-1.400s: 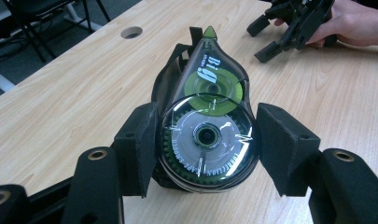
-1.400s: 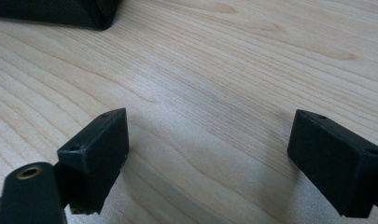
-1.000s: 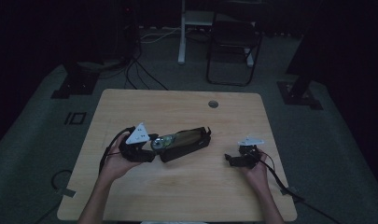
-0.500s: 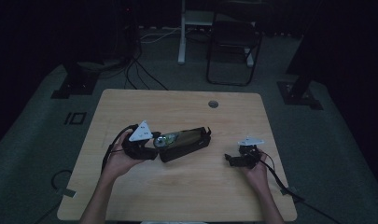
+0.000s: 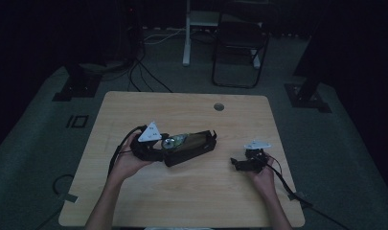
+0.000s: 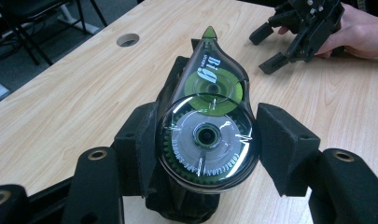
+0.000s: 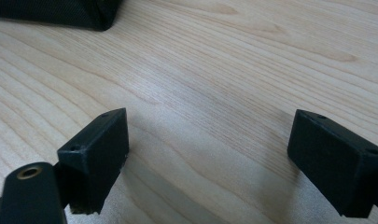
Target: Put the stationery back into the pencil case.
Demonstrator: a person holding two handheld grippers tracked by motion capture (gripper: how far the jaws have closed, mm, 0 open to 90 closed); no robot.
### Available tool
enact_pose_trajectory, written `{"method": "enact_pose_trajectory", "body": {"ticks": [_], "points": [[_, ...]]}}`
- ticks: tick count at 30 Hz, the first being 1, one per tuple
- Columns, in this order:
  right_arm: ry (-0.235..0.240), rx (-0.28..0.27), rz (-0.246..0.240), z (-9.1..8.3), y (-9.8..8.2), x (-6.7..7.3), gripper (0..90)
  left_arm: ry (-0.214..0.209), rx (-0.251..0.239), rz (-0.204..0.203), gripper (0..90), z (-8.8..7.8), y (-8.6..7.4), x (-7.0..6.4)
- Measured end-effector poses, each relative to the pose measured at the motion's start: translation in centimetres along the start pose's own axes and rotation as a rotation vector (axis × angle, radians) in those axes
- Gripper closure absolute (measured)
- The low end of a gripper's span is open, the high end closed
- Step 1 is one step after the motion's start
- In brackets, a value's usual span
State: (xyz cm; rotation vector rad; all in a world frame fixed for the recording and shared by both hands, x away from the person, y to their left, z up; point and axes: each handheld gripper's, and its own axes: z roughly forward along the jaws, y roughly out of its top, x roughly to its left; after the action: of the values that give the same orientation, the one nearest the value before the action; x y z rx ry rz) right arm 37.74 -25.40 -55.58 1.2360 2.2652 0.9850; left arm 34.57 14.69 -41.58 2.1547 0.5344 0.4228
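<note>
correction tape dispenser (image 6: 207, 126) sits clamped between the pads of my left gripper (image 6: 205, 140) above the black pouch (image 5: 191, 146) at mid-table (image 5: 182, 201), while my right gripper (image 7: 210, 154) rests spread wide apart.

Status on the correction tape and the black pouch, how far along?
Done: the left hand-held gripper is shut on the correction tape. In hand: the tape is held over the open end of the black pouch on the table. Left: it is not yet inside, by the look of it. The right hand-held gripper sits open on the wood, apart.
</note>
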Motion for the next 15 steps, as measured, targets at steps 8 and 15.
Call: {"method": "enact_pose_trajectory", "body": {"ticks": [8,15], "points": [[0.0,0.0,-0.001,0.0,0.0,-0.01,12.4,-0.004,-0.006,-0.002,41.7,0.46,0.28,0.11],[0.0,0.0,-0.001,0.0,0.0,-0.01,12.5,0.005,-0.006,0.0,41.7,0.87,0.35,0.16]]}}
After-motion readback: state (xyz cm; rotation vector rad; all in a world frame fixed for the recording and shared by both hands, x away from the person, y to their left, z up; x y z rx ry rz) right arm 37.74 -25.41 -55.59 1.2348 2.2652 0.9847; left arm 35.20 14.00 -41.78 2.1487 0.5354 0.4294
